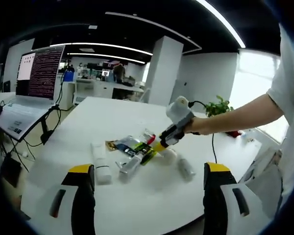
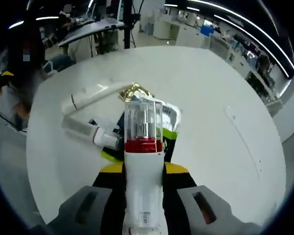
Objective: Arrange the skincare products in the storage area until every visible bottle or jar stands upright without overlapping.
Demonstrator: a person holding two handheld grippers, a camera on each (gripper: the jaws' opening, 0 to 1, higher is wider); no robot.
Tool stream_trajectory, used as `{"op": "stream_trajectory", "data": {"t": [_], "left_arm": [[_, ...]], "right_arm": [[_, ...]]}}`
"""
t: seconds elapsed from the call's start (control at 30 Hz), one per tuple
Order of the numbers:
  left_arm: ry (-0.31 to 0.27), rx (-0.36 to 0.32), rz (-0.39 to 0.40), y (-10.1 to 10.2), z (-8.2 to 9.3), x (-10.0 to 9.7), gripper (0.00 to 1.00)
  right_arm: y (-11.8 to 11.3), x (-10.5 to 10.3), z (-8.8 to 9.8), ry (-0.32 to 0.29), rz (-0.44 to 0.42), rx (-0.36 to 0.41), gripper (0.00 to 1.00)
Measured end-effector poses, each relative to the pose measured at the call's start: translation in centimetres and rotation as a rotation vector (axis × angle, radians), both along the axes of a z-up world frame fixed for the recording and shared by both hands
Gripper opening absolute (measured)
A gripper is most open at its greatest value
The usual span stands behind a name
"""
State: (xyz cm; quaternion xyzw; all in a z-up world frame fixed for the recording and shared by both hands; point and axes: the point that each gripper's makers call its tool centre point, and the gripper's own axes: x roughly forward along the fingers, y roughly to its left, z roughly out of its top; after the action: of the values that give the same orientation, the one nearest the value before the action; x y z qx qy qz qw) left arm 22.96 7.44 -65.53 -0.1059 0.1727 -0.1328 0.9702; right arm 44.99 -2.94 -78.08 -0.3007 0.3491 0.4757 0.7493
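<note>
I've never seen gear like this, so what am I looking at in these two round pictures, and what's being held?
No robot here: a person holds a two-jaw gripper in each hand, and a fisheye camera rides on each.

The left gripper view looks along the left gripper, whose yellow-tipped jaws stand wide apart with nothing between them. Across the white table you see the person's hand working the right gripper.

The right gripper view looks along the right gripper's own jaws, closed on a white bottle with a red band and clear cap.

On the table lie white tubes, another clear-capped bottle and some green-and-white sachets, all lying flat in a loose pile. A laptop stands at the left.
</note>
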Motion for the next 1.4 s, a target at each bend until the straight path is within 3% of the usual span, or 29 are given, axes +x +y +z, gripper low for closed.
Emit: {"op": "stream_trajectory", "data": {"t": [0.33, 0.67, 1.1, 1.4], "left_arm": [[-0.023, -0.036, 0.013, 0.3, 0.6, 0.0, 0.82], [-0.043, -0.053, 0.011, -0.3, 1.5, 0.1, 0.79], [-0.062, -0.063, -0.046, -3.5, 3.7, 0.5, 0.68], [-0.063, -0.206, -0.093, -7.3, 5.5, 1.2, 0.56]], "right_arm": [[0.5, -4.9, 2.8, -0.086, -0.027, 0.149, 0.26], [1.9, -11.4, 5.9, -0.115, -0.036, 0.281, 0.26], [2.6, -16.9, 10.8, -0.171, -0.034, 0.406, 0.26], [2.5, -20.8, 14.4, -0.256, -0.010, 0.473, 0.26]]}}
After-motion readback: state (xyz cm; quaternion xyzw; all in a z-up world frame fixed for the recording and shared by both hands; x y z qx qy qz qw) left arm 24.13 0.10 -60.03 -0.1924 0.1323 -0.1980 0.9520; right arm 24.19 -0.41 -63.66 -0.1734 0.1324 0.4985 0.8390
